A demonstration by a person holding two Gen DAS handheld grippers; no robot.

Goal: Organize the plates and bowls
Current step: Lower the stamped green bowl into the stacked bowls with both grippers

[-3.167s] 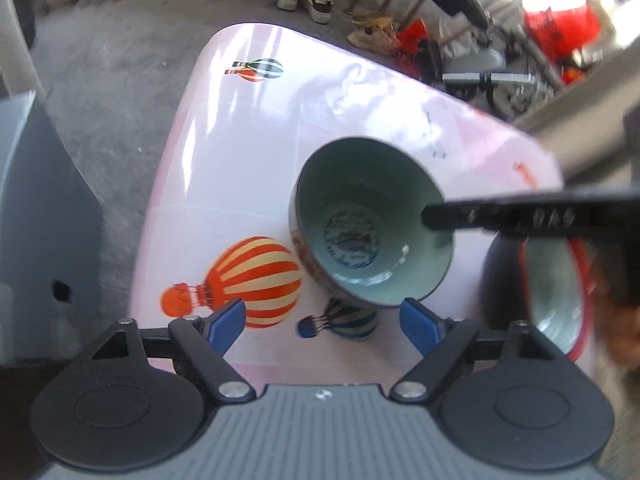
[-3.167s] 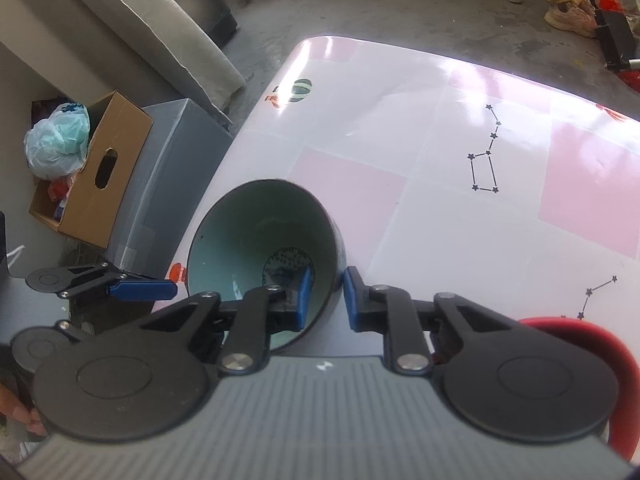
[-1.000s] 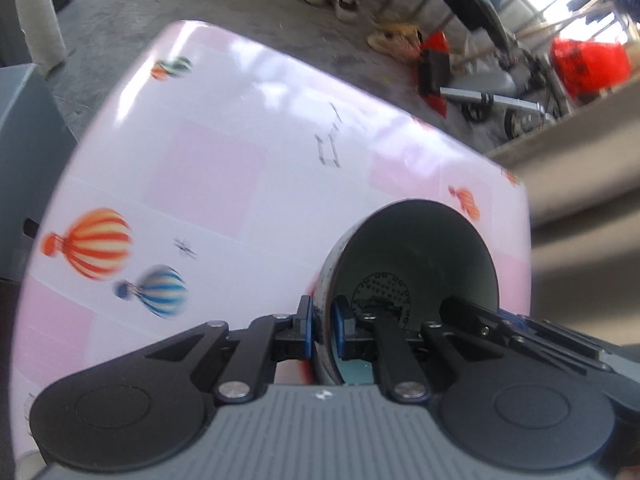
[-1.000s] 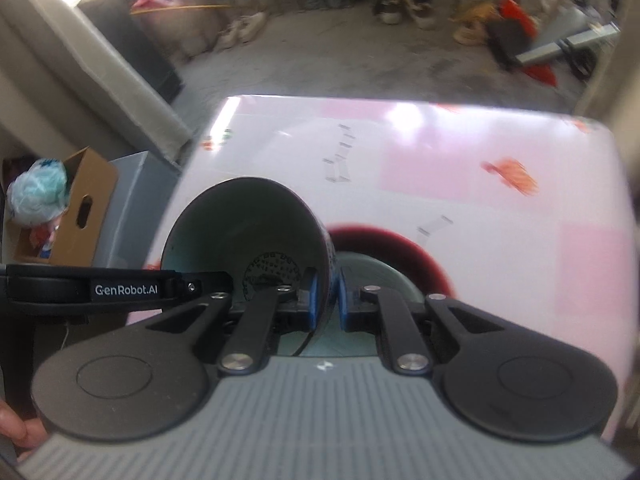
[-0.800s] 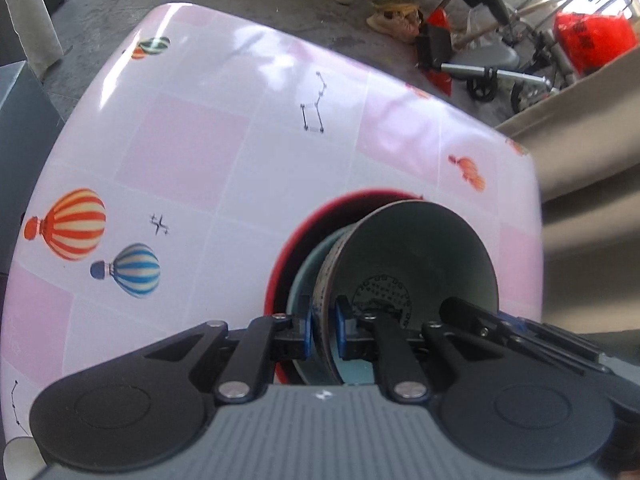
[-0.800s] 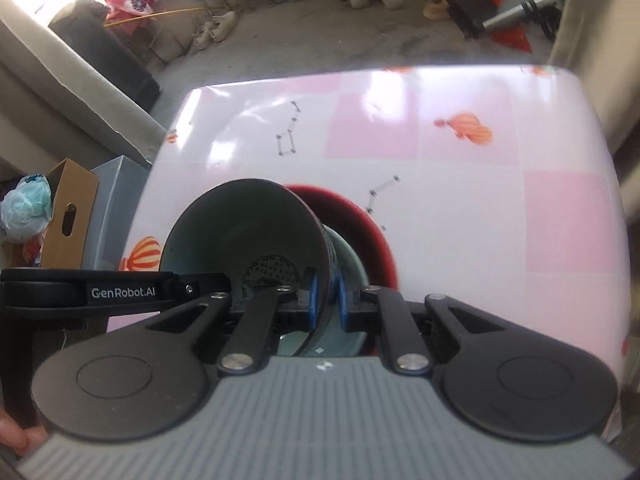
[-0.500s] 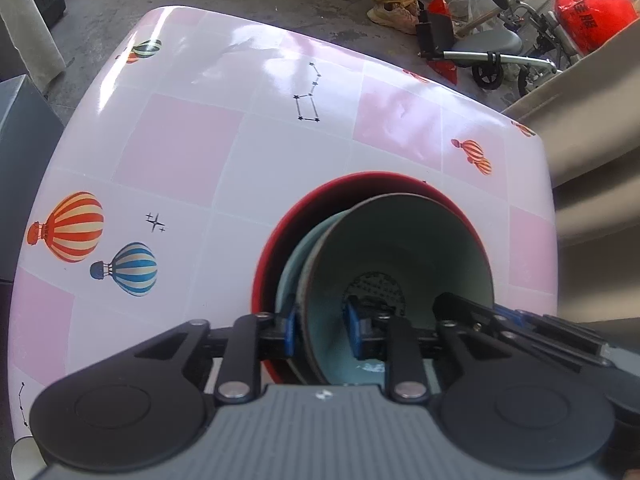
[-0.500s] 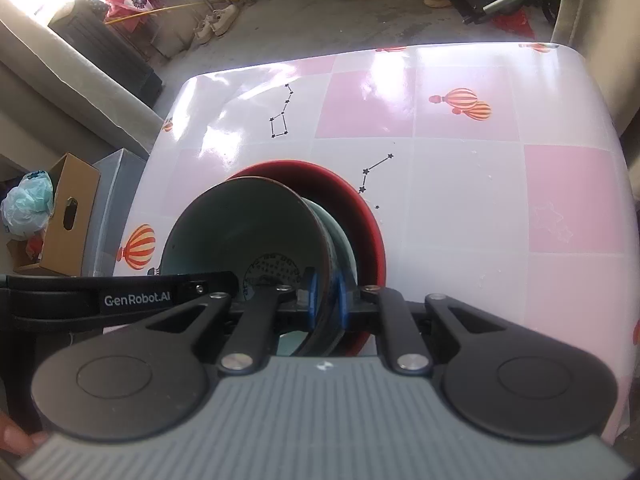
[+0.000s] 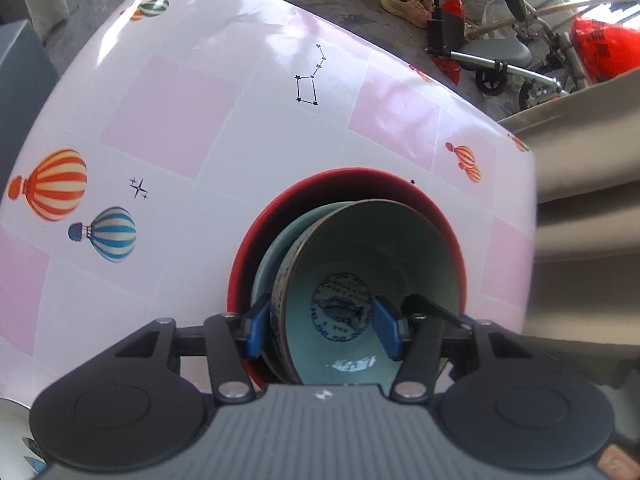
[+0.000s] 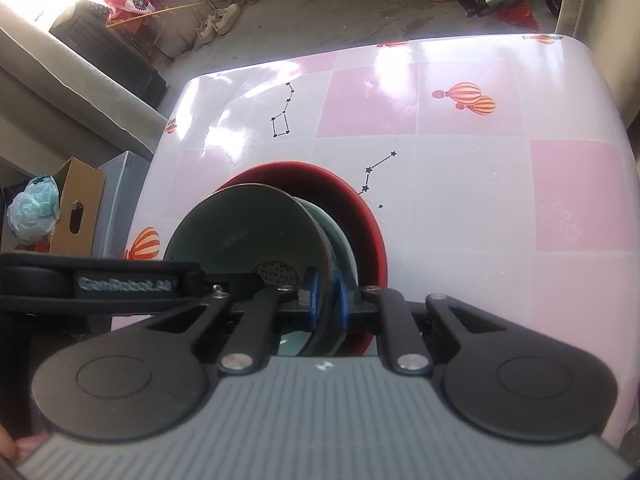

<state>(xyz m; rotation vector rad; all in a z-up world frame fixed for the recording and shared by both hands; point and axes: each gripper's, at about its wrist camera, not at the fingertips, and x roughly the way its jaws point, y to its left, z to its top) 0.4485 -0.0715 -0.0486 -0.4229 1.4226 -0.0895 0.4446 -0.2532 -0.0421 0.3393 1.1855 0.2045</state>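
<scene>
A teal bowl (image 9: 372, 256) with a dark printed emblem inside sits nested in a second teal bowl (image 9: 272, 256), which rests in a red-rimmed bowl (image 9: 256, 240) on the pink and white table (image 9: 240, 140). My left gripper (image 9: 320, 330) is open, its blue pads standing wide on either side of the top bowl's left rim. My right gripper (image 10: 325, 300) is shut on the top bowl's (image 10: 240, 232) right rim, one pad inside and one outside. The red bowl (image 10: 360, 216) shows behind it.
The tablecloth carries balloon and star prints. A white patterned dish edge (image 9: 16, 440) shows at the lower left. A cardboard box (image 10: 76, 208) and a grey bin (image 10: 120, 184) stand off the table's left side. Shoes and a cart lie on the floor beyond.
Both grippers carried the teal bowl across the table and set it into the stacked bowls. My left gripper has opened off the rim. The right stays clamped.
</scene>
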